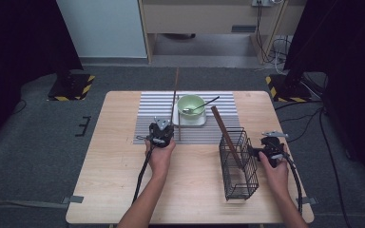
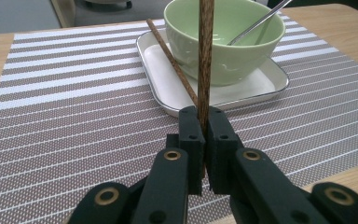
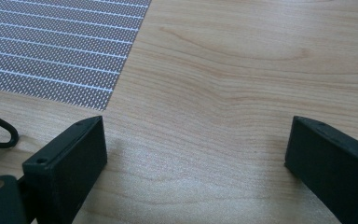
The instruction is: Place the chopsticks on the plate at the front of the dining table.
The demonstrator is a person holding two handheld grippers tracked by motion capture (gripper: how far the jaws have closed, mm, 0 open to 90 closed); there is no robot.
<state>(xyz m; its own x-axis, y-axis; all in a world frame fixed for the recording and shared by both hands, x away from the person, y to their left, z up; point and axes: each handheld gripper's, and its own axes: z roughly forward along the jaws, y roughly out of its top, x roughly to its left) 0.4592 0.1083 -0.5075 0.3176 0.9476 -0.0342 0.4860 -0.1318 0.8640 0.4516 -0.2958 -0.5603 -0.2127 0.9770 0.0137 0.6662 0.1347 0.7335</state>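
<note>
1. Right tool (image 1: 253, 152): positioned at the near right of the bench (image 1: 104, 190), just beside the right wall of the wire basket (image 1: 239, 166). In the right gripper view its jaws stand wide apart over bare wood, with nothing between them. Status: idle, ready to steady the basket if required

2. Wire basket: stands upright at the near right of the bench. One chopstick (image 1: 225, 135) already rests inside it, leaning up and to the left over the rim. Judged status: first chopstick stowed

3. Left tool (image 2: 204, 122): located at the near edge of the striped placemat (image 2: 74, 121). Its jaws are clamped on a second chopstick (image 2: 205, 56), which rises steeply between the pads, in front of the bowl. Judged status: pick-up complete, transfer to the basket not yet done

4. Third chopstick (image 2: 170, 58): lies across the near left corner of the white tray (image 2: 270, 84), one end on the placemat. Status: untouched, remains to be collected

5. Green bowl (image 2: 242, 51): sits on the white tray at the far side of the placemat, with a metal spoon (image 2: 256, 25) leaning inside. Whether the spoon also belongs in the basket cannot be determined

6. Overall progress, as judged: roughly one item of three stowed, one in the grip, one pending
</note>
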